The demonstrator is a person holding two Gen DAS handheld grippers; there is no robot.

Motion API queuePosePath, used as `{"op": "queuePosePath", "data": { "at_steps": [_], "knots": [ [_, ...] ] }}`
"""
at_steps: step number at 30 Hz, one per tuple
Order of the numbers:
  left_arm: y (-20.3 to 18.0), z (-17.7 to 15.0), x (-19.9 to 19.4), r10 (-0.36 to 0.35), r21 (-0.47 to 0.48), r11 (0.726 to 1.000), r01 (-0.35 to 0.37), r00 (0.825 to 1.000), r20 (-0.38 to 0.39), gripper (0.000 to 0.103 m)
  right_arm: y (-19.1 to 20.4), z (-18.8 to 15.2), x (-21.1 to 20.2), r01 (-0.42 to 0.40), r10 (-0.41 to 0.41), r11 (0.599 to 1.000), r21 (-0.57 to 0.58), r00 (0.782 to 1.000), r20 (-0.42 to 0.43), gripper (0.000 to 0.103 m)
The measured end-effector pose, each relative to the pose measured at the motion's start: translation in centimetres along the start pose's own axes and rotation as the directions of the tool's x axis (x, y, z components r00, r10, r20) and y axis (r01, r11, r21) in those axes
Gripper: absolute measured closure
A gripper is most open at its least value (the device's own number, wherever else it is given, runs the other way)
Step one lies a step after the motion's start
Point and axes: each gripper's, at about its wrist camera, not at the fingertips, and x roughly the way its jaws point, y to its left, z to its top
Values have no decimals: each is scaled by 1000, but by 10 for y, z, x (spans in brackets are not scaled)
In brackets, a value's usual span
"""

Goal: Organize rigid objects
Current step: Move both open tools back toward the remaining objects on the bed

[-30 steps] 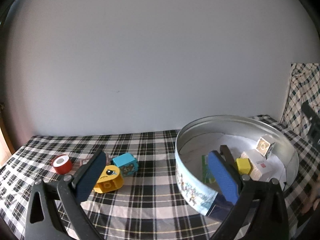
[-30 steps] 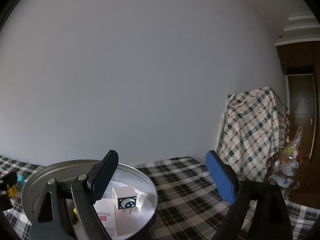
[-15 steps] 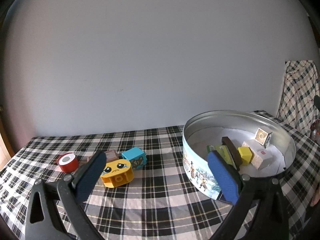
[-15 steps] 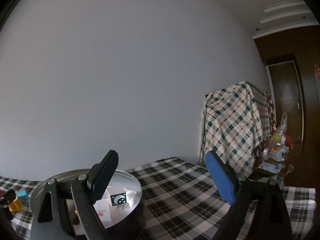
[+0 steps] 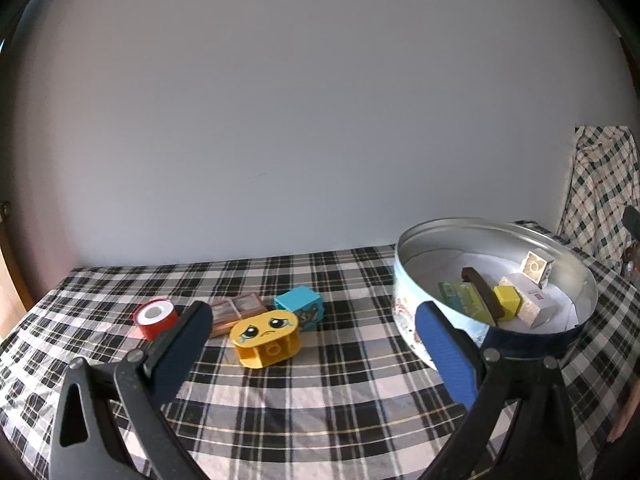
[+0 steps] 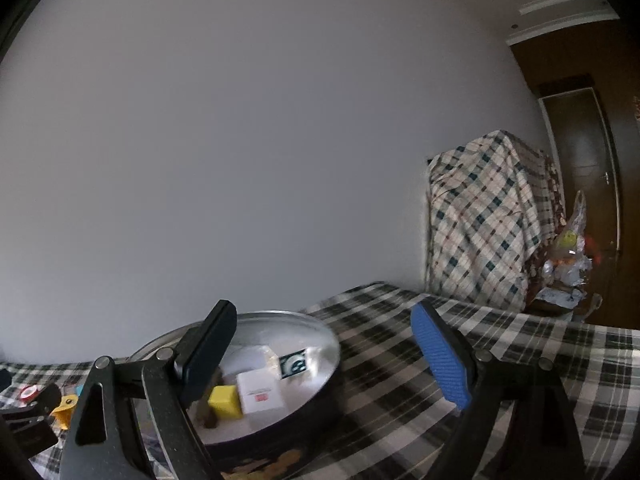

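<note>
A round metal tin [image 5: 412, 312] stands at the right on the checked cloth and holds a yellow cube [image 5: 507, 298], a green box [image 5: 458, 294], a brown bar [image 5: 482, 292] and white boxes [image 5: 534, 308]. A yellow crying-face block [image 5: 266, 338], a blue block [image 5: 300, 306], a brown flat piece [image 5: 234, 312] and a red tape roll [image 5: 154, 316] lie left of the tin. My left gripper [image 5: 312, 344] is open and empty above the cloth, near the yellow block. My right gripper [image 6: 324, 356] is open and empty over the tin [image 6: 316, 392].
A plain wall runs close behind the table. A cloth-covered piece of furniture [image 6: 484, 220] stands at the far right, with a dark door [image 6: 588, 184] and bags beside it. The checked cloth [image 6: 520, 352] stretches right of the tin.
The left gripper has swung left, away from the tin and towards the loose blocks. The right gripper's view has shifted, with the tin now lower left between its fingers. Both stayed open.
</note>
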Motion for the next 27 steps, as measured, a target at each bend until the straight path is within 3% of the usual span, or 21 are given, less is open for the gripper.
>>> {"op": "queuePosePath", "data": {
  "at_steps": [16, 27],
  "knots": [
    [51, -2, 8, 32, -52, 998, -33, 999, -30, 1, 90, -17, -13, -175, 173, 983, -59, 984, -47, 12],
    [120, -4, 19, 114, -115, 986, -122, 991, -69, 1, 149, -31, -14, -305, 294, 950, -71, 947, -134, 12]
  ]
}}
